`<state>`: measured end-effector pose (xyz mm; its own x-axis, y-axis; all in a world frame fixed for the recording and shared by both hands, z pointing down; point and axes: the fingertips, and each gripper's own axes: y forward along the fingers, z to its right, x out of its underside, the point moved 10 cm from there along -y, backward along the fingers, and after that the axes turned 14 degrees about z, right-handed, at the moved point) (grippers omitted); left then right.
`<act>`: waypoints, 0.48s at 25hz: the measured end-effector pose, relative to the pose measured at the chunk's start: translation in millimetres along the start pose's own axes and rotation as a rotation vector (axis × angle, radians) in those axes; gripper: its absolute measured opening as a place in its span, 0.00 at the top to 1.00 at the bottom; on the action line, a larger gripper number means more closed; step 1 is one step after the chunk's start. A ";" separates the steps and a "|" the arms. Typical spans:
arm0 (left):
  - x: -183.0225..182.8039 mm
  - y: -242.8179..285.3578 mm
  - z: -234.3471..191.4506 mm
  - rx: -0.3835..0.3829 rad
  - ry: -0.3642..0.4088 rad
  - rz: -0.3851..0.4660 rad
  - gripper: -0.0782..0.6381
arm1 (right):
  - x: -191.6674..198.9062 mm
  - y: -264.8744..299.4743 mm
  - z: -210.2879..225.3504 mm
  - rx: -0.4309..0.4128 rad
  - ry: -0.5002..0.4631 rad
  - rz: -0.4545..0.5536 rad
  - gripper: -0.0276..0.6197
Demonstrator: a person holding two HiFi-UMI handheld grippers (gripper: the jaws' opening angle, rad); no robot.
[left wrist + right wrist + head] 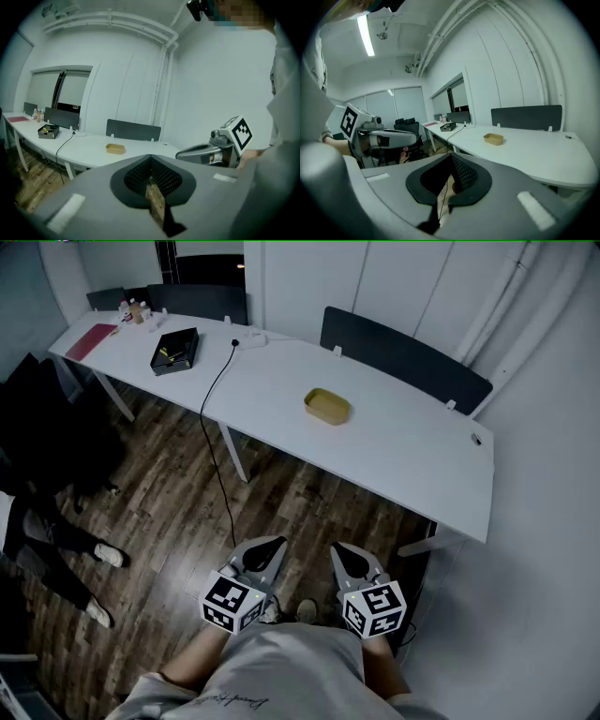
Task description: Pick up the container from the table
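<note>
Head view, steeply down: left gripper (272, 545) and right gripper (339, 549) held side by side close to the body, low over the wooden floor (178, 502), tips pointing toward the white table (412, 460), well short of it

Left gripper view: jaws of the left gripper (151, 182) pressed together but for a thin slit, nothing pinched, only floorboards seen through the slit; right gripper (187, 152) alongside at the right

Right gripper view: same for the right gripper (449, 180), jaws drawn together, a sliver of floor between, nothing held; left gripper (401, 137) at the left with its marker cube

Yellow-tan container (327, 407) resting open side up on the white table, roughly mid-length, well apart from both grippers; small and distant in the gripper views (115, 149) (493, 138)

Farther left on the table: black box (175, 351), red folder (91, 340) near the far end, black cable (208, 423) dropping from the tabletop to the floor

Dark panel (403, 357) upright along the table's far edge behind the container
</note>
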<state>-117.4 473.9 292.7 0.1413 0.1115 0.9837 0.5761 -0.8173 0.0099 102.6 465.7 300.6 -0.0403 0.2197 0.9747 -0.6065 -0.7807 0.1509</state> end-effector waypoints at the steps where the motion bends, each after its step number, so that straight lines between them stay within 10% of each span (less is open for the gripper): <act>1: -1.2 -0.3 -0.5 0.001 0.000 0.001 0.89 | 0.1 0.9 -0.3 -0.001 -0.002 -0.004 0.94; 12: -5.6 -2.5 -16.0 0.024 0.001 0.000 0.89 | -5.2 11.3 -3.5 0.041 -0.006 0.005 0.94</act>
<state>-132.5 466.3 290.1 0.1401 0.1109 0.9839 0.5956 -0.8032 0.0057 93.2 457.8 296.7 -0.0384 0.2120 0.9765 -0.5733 -0.8051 0.1522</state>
